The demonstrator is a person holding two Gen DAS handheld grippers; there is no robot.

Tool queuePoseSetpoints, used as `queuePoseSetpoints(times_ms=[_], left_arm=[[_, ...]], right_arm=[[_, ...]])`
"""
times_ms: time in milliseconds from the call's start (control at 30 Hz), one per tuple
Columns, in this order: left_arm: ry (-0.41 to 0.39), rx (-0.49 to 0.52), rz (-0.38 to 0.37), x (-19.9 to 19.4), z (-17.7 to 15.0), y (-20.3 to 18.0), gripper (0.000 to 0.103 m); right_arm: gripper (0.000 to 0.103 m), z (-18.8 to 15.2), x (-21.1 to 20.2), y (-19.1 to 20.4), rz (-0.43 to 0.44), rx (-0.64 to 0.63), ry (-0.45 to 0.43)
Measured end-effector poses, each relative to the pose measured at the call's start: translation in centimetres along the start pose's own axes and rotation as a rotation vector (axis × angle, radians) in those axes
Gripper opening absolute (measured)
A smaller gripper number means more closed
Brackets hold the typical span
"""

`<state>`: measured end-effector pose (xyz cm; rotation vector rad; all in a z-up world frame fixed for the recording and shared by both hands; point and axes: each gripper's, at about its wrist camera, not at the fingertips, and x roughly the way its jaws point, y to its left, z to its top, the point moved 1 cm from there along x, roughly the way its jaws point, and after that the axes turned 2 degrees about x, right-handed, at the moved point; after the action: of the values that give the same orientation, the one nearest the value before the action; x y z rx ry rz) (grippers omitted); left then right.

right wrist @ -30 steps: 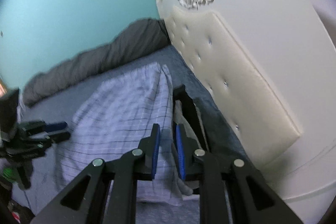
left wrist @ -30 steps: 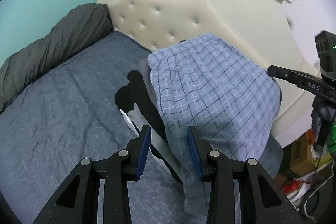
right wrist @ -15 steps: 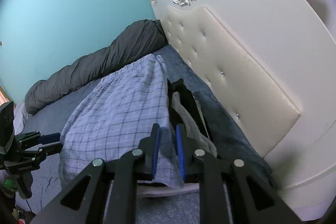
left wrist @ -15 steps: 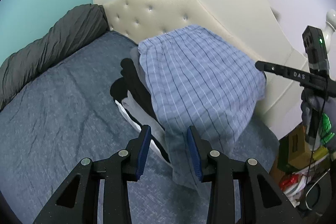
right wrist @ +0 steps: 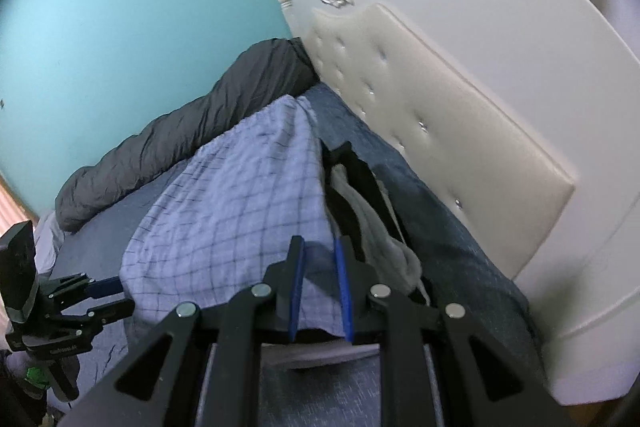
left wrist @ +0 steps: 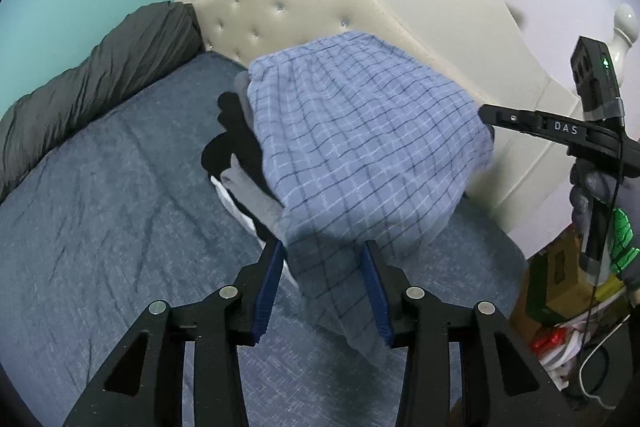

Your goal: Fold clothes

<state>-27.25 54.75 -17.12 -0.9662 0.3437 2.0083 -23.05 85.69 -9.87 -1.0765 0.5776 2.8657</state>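
Blue plaid cotton shorts (left wrist: 360, 147) draped over pile of dark and grey clothes (left wrist: 244, 163), on blue-grey bed cover (left wrist: 100, 227) near cream tufted headboard (left wrist: 288, 11). Left gripper (left wrist: 322, 285): fingers apart, hem of shorts hanging between them, contact unclear. Right gripper (right wrist: 320, 291): fingers slightly apart, straddling near edge of shorts, grip not confirmed. Grey rolled duvet (right wrist: 180, 131) along teal wall (right wrist: 120, 7)

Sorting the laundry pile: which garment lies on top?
The blue checked garment; it drapes over the black and grey clothes beneath.
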Motion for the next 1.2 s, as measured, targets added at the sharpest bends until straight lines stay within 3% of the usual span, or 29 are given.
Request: queuePoseSetpoints(times_ms=[133,367,567,833,967,1100,1167,1200], left_arm=[[-0.018,-0.025,-0.005,-1.2,-0.3,0.2,0.044],[-0.089,-0.06,-0.006,-5.6,-0.7,-0.4,0.044],[-0.161,-0.063,0.018,-10.0,-1.3,-1.6,0.059],[-0.224,-0.034,0.057,-15.3,-3.5,-2.8,0.063],[-0.26,-0.046,0.076,-17.6,-5.1,-2.9,0.072],[-0.29,-0.039,0.092,-19.8,-6.8,-3.2,0.075],[-0.303,-0.039,0.095,-20.7,-7.4,-3.3,0.077],[-0.31,-0.036,0.097,-21.2,-7.7,-3.3,0.079]], right_arm=[[0.015,-0.5,-1.9,-0.3,-0.002,0.036,-0.041],[0.015,-2.0,-6.7,2.4,0.017,0.005,-0.128],[0.021,-4.1,-11.0,5.3,0.012,-0.01,-0.192],[0.023,-7.2,-15.3,8.8,-0.06,-0.027,-0.243],[0.023,-8.9,-16.9,10.4,-0.077,-0.034,-0.253],[0.024,-10.9,-18.7,12.1,-0.1,-0.044,-0.268],[0.029,-11.9,-19.7,12.7,-0.102,-0.034,-0.279],[0.037,-12.3,-20.2,13.1,-0.106,-0.034,-0.284]])
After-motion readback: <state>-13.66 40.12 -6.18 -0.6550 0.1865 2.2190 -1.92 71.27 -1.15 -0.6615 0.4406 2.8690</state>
